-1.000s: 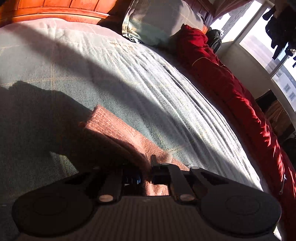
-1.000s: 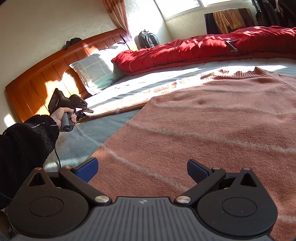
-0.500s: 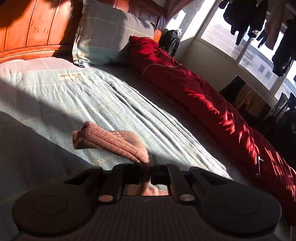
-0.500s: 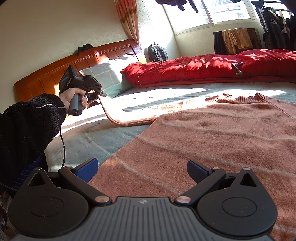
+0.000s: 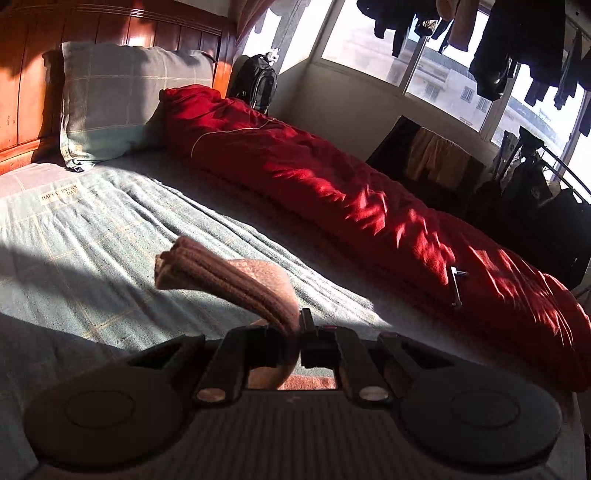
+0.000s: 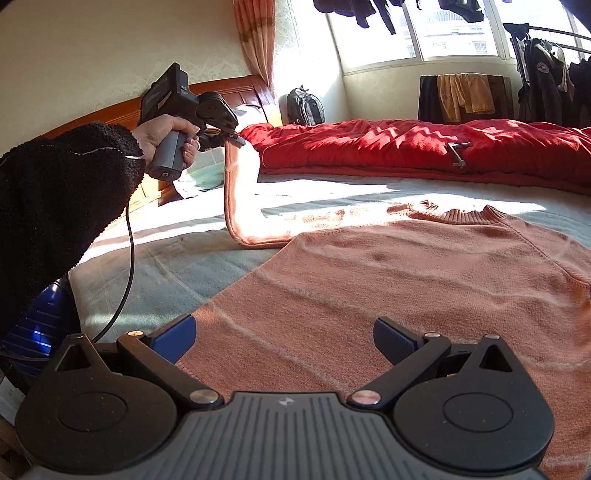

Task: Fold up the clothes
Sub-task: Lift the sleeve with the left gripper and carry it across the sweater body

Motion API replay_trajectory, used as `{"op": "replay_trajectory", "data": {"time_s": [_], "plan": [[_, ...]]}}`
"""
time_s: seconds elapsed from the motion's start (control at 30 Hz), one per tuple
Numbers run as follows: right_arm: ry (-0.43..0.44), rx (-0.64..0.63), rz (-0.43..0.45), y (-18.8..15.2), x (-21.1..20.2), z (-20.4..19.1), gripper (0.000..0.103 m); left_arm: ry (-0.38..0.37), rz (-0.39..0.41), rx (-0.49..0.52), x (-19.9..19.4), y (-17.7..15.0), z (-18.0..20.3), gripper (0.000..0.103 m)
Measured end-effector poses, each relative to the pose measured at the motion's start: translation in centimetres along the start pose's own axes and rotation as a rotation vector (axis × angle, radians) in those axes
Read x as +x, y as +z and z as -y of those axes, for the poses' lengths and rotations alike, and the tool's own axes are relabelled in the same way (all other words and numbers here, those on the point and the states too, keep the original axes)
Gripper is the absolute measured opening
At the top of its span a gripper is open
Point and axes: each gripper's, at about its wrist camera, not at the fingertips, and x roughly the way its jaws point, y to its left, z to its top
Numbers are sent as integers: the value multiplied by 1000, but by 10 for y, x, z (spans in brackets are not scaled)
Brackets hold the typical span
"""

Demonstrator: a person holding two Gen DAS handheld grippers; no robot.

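Lifting away from the bed, the left tongs [image 6: 236, 140] are now carrying the sleeve [image 6: 240, 192] of the pink sweater [image 6: 406, 280] much higher than a second ago, when the cuff was lying low on the cover. These tongs are clamped together on the sleeve, and the ribbed cuff [image 5: 207, 266] is sticking out ahead of them and bending over to the left. Below them the sleeve is hanging down to the sweater body. The right tongs [image 6: 284, 341] are standing wide apart with nothing between them, and they are hovering just over the lower part of the sweater, which is lying flat on the bed in front of them.

What could go wrong: the knit is soft and heavy, so the sleeve could be slipping out of the narrow grip during the swing across. The pull could also be dragging the shoulder and wrinkling the flat body, because the right tongs are not pressing it down.

The bed cover [image 5: 110, 229] is a grey-green checked cloth, partly in strong sun and partly in shadow. Beyond the left tongs a red quilt [image 5: 332, 192] is lying along the far side, with a pillow [image 5: 122, 99] against the wooden headboard [image 5: 92, 22]. Clothes are hanging at the bright window [image 6: 443, 33].
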Motion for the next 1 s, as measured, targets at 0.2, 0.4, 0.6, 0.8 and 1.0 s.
{"op": "replay_trajectory", "data": {"time_s": [0.2, 0.4, 0.6, 0.8, 1.0], "plan": [[16, 17, 25, 2, -11, 6, 103, -43, 8, 45, -3, 1, 49, 6], [-4, 23, 29, 2, -18, 11, 103, -66, 12, 110, -1, -3, 98, 6], [-11, 28, 40, 2, -26, 16, 103, -122, 10, 152, -2, -8, 142, 6], [-39, 46, 36, 0, -31, 26, 103, -161, 15, 220, -7, -16, 185, 6], [-55, 69, 36, -1, -36, 34, 103, -196, 1, 255, -7, -29, 220, 6]]}}
